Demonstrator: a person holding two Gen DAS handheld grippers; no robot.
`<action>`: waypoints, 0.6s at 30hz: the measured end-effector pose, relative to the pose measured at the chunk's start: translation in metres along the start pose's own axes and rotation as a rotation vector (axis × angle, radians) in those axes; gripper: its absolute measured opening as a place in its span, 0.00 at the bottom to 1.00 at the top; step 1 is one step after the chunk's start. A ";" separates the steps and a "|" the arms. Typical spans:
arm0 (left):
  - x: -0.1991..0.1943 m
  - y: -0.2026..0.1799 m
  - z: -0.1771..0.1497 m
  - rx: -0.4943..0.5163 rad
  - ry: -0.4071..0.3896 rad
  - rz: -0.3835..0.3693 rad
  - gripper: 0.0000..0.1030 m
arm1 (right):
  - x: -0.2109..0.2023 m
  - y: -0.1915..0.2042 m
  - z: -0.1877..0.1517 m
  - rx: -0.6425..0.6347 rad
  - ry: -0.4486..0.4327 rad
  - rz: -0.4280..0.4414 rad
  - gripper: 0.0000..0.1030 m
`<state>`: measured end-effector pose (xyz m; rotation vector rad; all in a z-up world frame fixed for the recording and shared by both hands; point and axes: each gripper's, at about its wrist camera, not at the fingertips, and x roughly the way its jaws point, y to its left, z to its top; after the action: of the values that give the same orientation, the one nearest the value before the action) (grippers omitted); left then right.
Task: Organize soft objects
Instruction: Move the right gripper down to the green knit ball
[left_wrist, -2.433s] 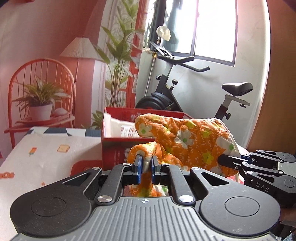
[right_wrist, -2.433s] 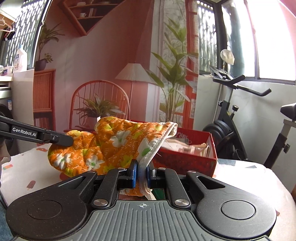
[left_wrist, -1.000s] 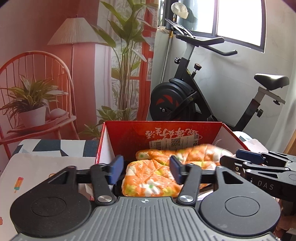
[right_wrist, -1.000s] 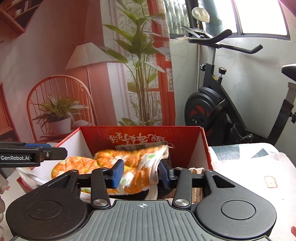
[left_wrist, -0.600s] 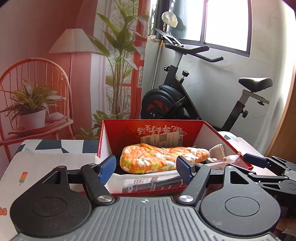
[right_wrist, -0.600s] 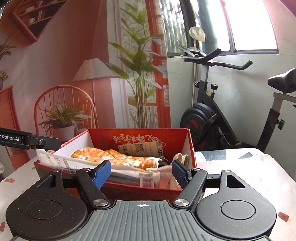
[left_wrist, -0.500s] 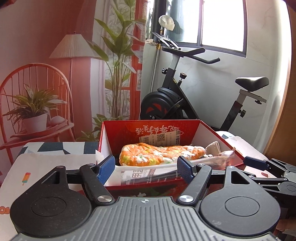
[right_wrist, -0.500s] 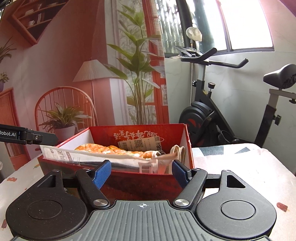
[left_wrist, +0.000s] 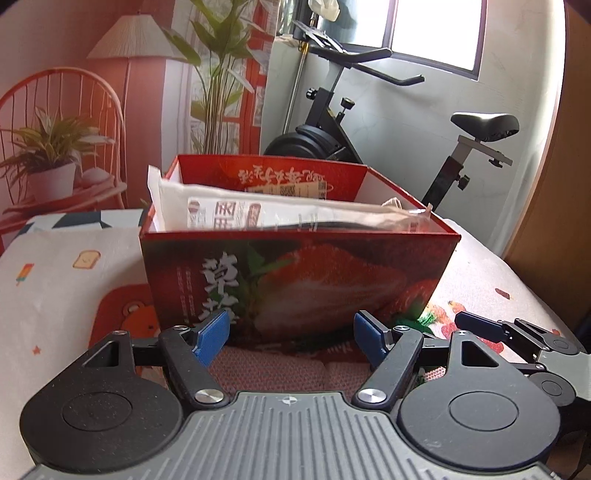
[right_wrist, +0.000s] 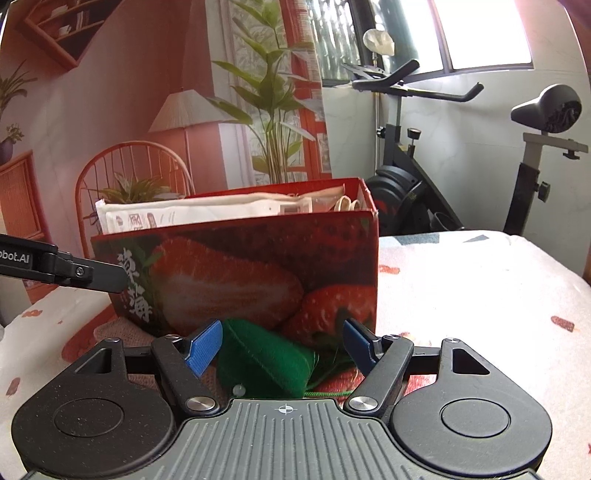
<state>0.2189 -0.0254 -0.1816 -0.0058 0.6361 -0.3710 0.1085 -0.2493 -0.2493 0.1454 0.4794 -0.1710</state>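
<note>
Reaching for the green felt piece (right_wrist: 264, 363) before the strawberry box (right_wrist: 258, 266).
Soft, light, floppy; pinch its folded middle. Both grippers' jaws gape empty: right gripper (right_wrist: 282, 349), left gripper (left_wrist: 290, 338).

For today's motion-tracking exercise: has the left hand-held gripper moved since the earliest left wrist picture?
Yes. The left hand-held gripper has dropped and pulled back: the red strawberry-printed cardboard box now towers above its open, empty jaws.

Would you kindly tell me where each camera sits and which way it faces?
Left wrist: on the left gripper, facing the red strawberry-printed cardboard box; right gripper at right.
Right wrist: on the right gripper, over a green felt piece; left gripper's finger at left.
Shared: box, black exercise bike.
</note>
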 end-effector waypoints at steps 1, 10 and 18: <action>0.003 0.001 -0.003 -0.014 0.012 -0.006 0.74 | -0.001 0.001 -0.003 -0.003 0.006 0.010 0.67; 0.017 -0.008 -0.009 -0.041 0.067 -0.052 0.74 | 0.007 -0.008 -0.012 0.047 0.067 0.036 0.66; 0.034 -0.025 -0.007 -0.043 0.128 -0.116 0.70 | 0.014 -0.014 -0.012 0.064 0.088 0.064 0.64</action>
<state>0.2317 -0.0595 -0.2041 -0.0613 0.7719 -0.4726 0.1123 -0.2626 -0.2676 0.2315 0.5563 -0.1174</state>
